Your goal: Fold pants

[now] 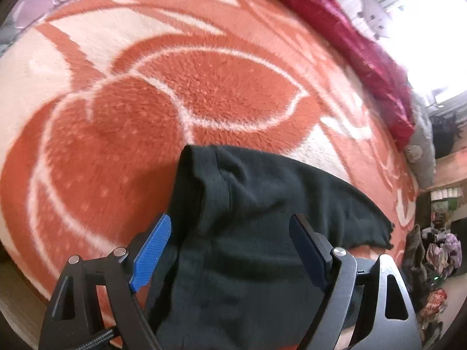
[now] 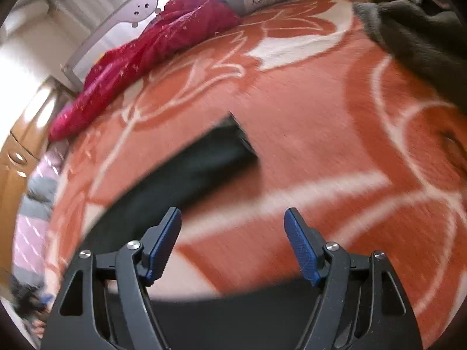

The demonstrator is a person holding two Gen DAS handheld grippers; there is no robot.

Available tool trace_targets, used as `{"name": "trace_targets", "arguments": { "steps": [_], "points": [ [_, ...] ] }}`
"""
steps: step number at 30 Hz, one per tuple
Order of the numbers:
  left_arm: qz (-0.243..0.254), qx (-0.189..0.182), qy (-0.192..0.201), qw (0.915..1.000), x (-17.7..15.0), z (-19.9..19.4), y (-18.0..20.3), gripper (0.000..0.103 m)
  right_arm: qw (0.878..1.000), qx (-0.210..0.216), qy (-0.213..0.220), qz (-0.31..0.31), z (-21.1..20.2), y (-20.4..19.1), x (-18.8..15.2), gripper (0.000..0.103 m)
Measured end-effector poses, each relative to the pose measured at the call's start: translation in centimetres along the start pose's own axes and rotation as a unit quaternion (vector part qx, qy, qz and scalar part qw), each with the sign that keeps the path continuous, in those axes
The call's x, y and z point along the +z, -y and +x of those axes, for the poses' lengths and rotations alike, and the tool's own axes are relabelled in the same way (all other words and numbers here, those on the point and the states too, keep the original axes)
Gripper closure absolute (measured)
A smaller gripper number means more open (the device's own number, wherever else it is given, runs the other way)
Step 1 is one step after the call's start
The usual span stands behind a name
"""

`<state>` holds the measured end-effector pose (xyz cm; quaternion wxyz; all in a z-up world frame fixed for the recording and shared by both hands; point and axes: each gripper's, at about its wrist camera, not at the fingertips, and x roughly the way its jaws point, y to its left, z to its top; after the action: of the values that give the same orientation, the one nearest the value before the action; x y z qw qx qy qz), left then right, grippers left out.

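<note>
I have both tools released, left tool (image 1: 230, 250) over the pants (image 1: 262, 218) on the bed (image 1: 87, 116), right tool (image 2: 233, 242) with pants at ten o'clock, so one fold seems laid; next, regrip an end.

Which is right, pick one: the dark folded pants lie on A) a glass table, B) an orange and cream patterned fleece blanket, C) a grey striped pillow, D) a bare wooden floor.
B: the dark folded pants rest directly on the orange and cream patterned fleece blanket, which surrounds them.
</note>
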<state>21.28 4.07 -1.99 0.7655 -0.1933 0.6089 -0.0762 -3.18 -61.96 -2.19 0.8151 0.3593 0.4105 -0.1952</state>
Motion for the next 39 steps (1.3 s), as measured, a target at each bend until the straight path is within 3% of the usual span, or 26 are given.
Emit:
{"name": "trace_targets", "arguments": {
  "steps": [4, 8, 13, 15, 16, 17, 18, 19, 20, 22, 25, 30, 32, 36, 39],
  "points": [
    [-0.043, -0.008, -0.032, 0.9986, 2.4, 2.6, -0.6, 0.02, 1.0, -0.009, -0.021, 0.0, 4.8, -1.5, 5.1, 0.029],
    [-0.053, -0.001, -0.038, 0.9979, 5.0, 3.9, -1.3, 0.02, 0.998, -0.041, -0.047, -0.02, 9.8, -2.4, 7.7, 0.029],
    [-0.049, 0.015, -0.063, 0.9967, 7.3, 6.5, -1.9, 0.02, 0.994, -0.048, -0.079, -0.051, 14.8, -3.1, 8.5, 0.029],
    [-0.044, 0.01, -0.083, 0.9955, 7.4, 8.3, -1.5, 0.021, 0.991, -0.07, -0.082, -0.077, 15.8, -3.6, 8.1, 0.03],
    [-0.037, 0.012, -0.092, 0.995, 7.3, 8.9, -1.2, 0.021, 0.989, -0.08, -0.08, -0.094, 16.1, -3.9, 7.9, 0.041],
    [-0.024, 0.023, -0.092, 0.9952, 7.1, 9.5, -0.7, 0.028, 0.985, -0.095, -0.074, -0.12, 16.1, -4.5, 7.6, 0.05],
    [-0.001, 0.032, -0.087, 0.9957, 6.8, 9.8, 0.1, 0.048, 0.983, -0.101, -0.071, -0.137, 16.1, -4.9, 7.3, 0.065],
    [0.013, 0.033, -0.086, 0.9957, 6.5, 10.1, 0.7, 0.059, 0.982, -0.103, -0.068, -0.146, 16.0, -5.1, 7.1, 0.078],
    [0.019, 0.034, -0.084, 0.9957, 6.3, 10.1, 1.1, 0.063, 0.981, -0.105, -0.066, -0.148, 15.8, -5.1, 7.1, 0.083],
    [0.044, 0.066, -0.044, 0.9959, 5.7, 9.1, 2.1, 0.064, 0.981, -0.112, -0.054, -0.15, 15.0, -5.4, 6.9, 0.085],
    [0.099, 0.104, 0.012, 0.9896, 4.7, 6.9, 4.0, 0.065, 0.982, -0.115, -0.027, -0.144, 13.0, -5.7, 6.9, 0.085],
    [0.161, 0.127, 0.097, 0.9739, 2.2, 2.0, 6.9, 0.065, 0.987, -0.09, 0.027, -0.13, 7.3, -5.7, 6.3, 0.086],
    [0.177, 0.129, 0.125, 0.9677, 0.7, 0.0, 7.4, 0.065, 0.987, -0.088, 0.05, -0.125, 4.9, -5.3, 5.6, 0.093],
    [0.19, 0.113, 0.157, 0.9626, -3.2, -2.9, 6.8, 0.065, 0.99, -0.074, 0.086, -0.086, -0.5, -2.1, 3.4, 0.096],
    [0.203, 0.113, 0.156, 0.96, -5.4, -3.2, 6.3, 0.065, 0.994, -0.06, 0.07, -0.059, -2.2, 0.7, 1.5, 0.095]
  ]
}}
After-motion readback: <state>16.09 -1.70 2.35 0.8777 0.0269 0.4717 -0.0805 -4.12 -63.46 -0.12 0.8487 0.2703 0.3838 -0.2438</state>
